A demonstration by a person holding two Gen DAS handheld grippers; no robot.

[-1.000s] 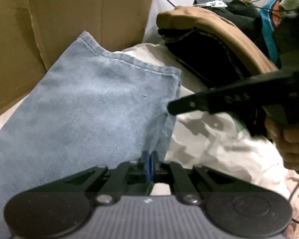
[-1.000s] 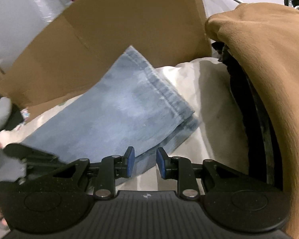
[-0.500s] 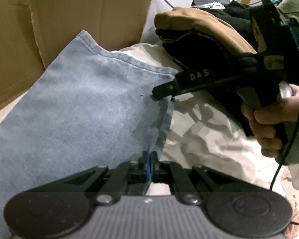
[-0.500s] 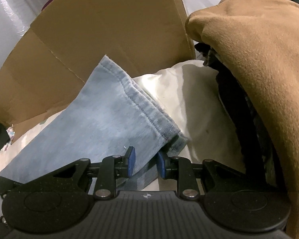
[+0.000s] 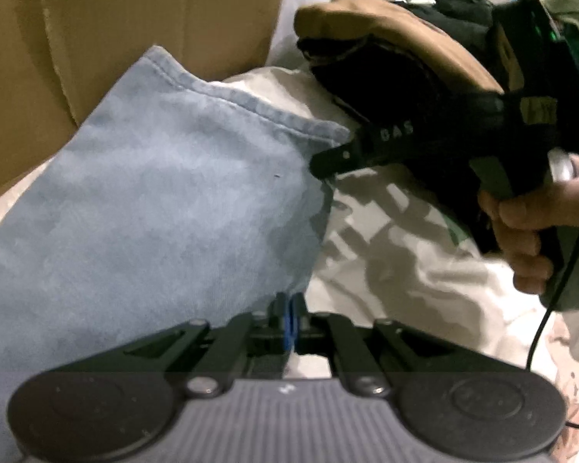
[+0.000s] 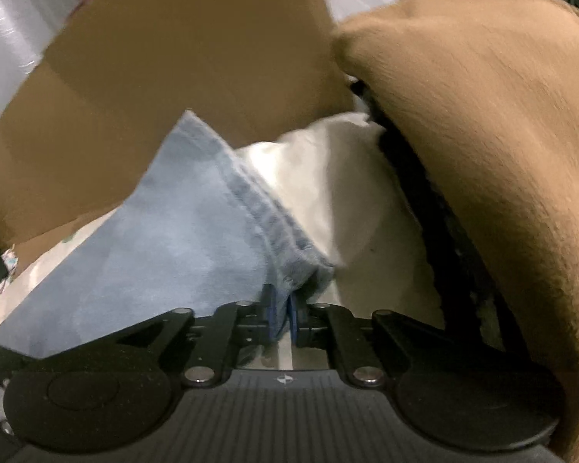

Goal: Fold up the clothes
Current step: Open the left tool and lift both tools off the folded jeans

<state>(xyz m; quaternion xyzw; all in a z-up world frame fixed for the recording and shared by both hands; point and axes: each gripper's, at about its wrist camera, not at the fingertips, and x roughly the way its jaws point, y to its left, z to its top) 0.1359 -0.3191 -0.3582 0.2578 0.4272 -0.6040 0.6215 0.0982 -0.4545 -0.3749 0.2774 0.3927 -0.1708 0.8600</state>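
Note:
Light blue jeans [image 5: 154, 200] lie flat on a white printed sheet [image 5: 405, 270], one leg hem pointing at a cardboard wall. My left gripper [image 5: 289, 316] is shut at the jeans' near right edge, where the denim runs down into its blue pads. My right gripper [image 5: 322, 166], held by a hand [image 5: 529, 239], reaches in from the right to the hem's corner. In the right wrist view the jaws of the right gripper [image 6: 281, 312] are closing, and the folded hem corner of the jeans [image 6: 173, 239] is pinched between the pads.
A cardboard box wall [image 5: 135, 19] stands just behind the jeans. A brown garment [image 6: 482, 135] over dark clothes is piled close on the right. More clothes [image 5: 571, 7] and a black cable [image 5: 552, 308] lie at the far right.
My right gripper slid forward onto the hem corner, and its jaws narrowed from a clear gap to a pinch on the denim. The left gripper stayed put.

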